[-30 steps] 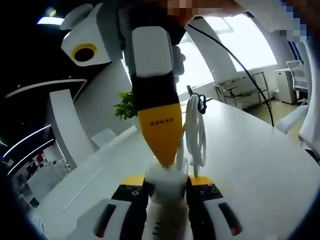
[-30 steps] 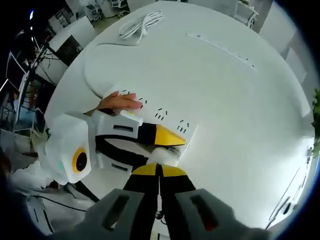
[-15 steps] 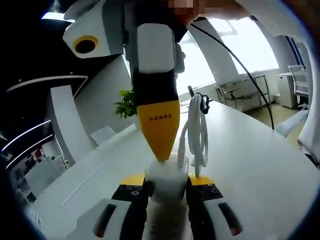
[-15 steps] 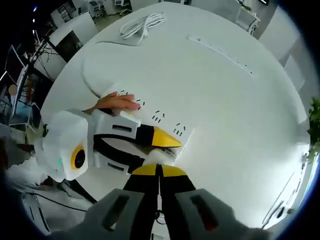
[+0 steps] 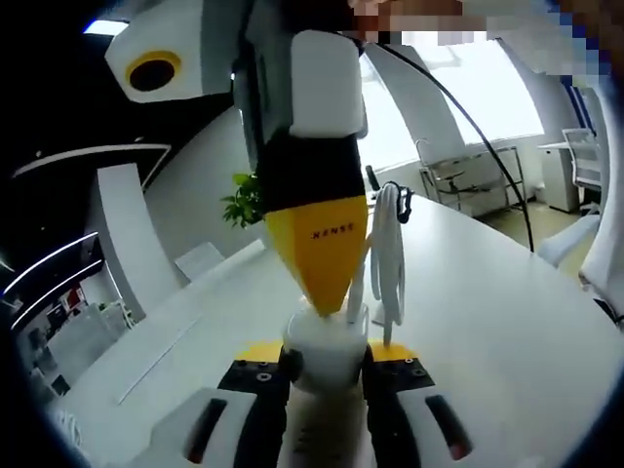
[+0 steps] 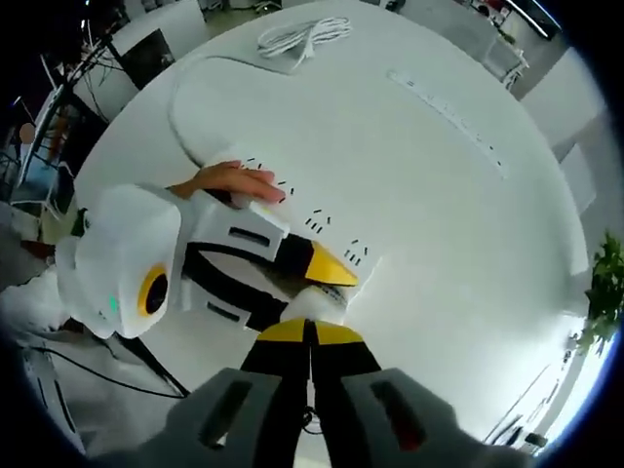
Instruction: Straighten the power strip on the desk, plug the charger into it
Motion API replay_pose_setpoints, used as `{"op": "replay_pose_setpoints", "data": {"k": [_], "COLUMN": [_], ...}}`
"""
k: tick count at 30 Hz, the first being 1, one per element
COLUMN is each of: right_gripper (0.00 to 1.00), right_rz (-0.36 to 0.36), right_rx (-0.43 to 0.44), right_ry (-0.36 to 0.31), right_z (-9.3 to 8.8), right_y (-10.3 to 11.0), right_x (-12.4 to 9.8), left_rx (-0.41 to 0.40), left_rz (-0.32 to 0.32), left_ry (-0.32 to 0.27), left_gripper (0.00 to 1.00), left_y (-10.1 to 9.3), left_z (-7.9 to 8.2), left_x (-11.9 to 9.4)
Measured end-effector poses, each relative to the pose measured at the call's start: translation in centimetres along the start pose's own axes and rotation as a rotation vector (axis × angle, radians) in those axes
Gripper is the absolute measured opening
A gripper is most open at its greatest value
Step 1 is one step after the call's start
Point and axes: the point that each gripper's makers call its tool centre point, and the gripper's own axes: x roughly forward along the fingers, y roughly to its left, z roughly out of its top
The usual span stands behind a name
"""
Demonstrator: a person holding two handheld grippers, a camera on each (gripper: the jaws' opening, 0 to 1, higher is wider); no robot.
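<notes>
In the left gripper view my left gripper (image 5: 324, 359) is shut on the white charger (image 5: 322, 343). Its bundled white cable (image 5: 392, 255) stands up beside it. My right gripper (image 5: 324, 297) comes down from above, its yellow tip touching the charger's top. In the right gripper view my right gripper (image 6: 310, 333) is shut, its tips against the charger (image 6: 317, 304). The left gripper (image 6: 327, 265) reaches in from the left over the white power strip (image 6: 353, 255), which lies at a slant on the round white desk (image 6: 468, 253). A hand (image 6: 229, 180) rests on the strip's far end.
The strip's cord (image 6: 180, 93) curves across the desk. A coiled white cable (image 6: 304, 34) and a long thin white strip (image 6: 448, 112) lie at the far side. A plant (image 5: 246, 203) and white furniture stand beyond the desk.
The right gripper has turned a little over the charger, showing a wider yellow face. The right gripper view has shifted slightly. The charger stays held above the strip.
</notes>
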Motion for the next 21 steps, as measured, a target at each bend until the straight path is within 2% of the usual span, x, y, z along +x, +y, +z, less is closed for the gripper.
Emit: {"op": "replay_pose_setpoints", "data": {"k": [9,12,14,16,17,18,19,21], "right_gripper": [0.00,0.00,0.00,0.00,0.00,0.00,0.00,0.00], "right_rz": [0.001,-0.009,-0.035,-0.028,0.010,0.044,0.053,0.047], "right_rx": [0.002,-0.013,-0.055,-0.046,-0.037,0.047,0.065,0.044], "right_ry": [0.012,0.015,0.010,0.009,0.009,0.004,-0.006,-0.001], "right_z": [0.0,-0.1,0.0,0.0,0.0,0.1,0.4,0.3], "right_y": [0.0,0.3,0.2,0.0,0.0,-0.2,-0.6,-0.6], "right_x": [0.0,0.0,0.0,0.0,0.0,0.0,0.0,0.0], "left_rx": [-0.005,-0.006,0.003,0.000,0.000,0.001,0.002,-0.008], "left_rz": [-0.009,-0.010,-0.010,-0.010,-0.010,-0.003,0.004,0.001], "left_ry": [0.007,0.008,0.010,0.010,0.008,0.011,0.018,0.018], "left_gripper": [0.32,0.32,0.32,0.32,0.32,0.32,0.32,0.32], "left_y": [0.0,-0.1,-0.1,-0.1,-0.1,0.0,0.1,0.1], "left_z": [-0.1,-0.1,-0.2,-0.2,-0.2,-0.3,-0.4,-0.5], "left_x": [-0.1,-0.1,-0.1,-0.1,-0.1,0.0,0.0,0.0]}}
